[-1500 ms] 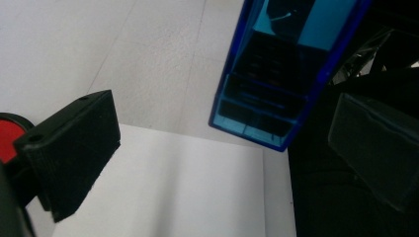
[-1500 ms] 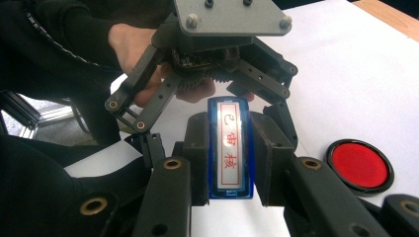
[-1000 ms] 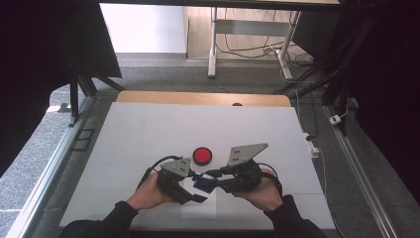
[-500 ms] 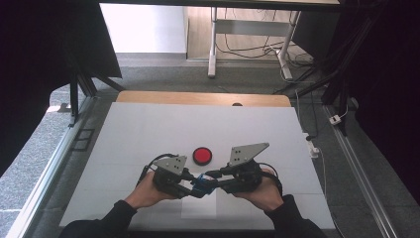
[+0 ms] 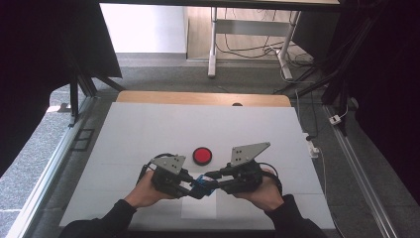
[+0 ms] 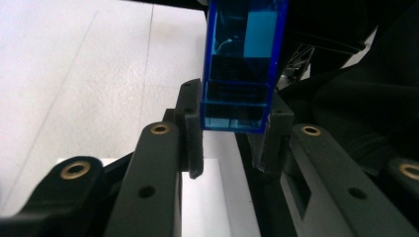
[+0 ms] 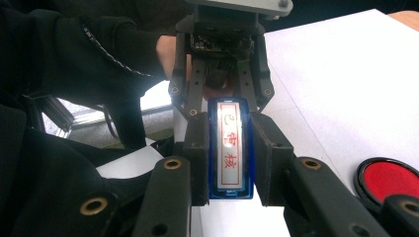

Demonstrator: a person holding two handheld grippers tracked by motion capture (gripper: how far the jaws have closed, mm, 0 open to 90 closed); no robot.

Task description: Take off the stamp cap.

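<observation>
High view: you are holding a blue case (image 5: 202, 185) between both hand-held grippers, lower centre of frame, above the bench (image 5: 148, 129). The left hand-held gripper (image 6: 232, 140) is clamping one end, the right hand-held gripper (image 7: 228, 148) the other. The handover or pull-apart is unfinished. Versus a second ago, your hands are sitting slightly closer; the red disc (image 5: 202, 155) is unmoved.

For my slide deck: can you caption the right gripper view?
Both grippers clamp a blue stamp case, red characters on its white face, the red round pad lying beside it on the white table.
</observation>
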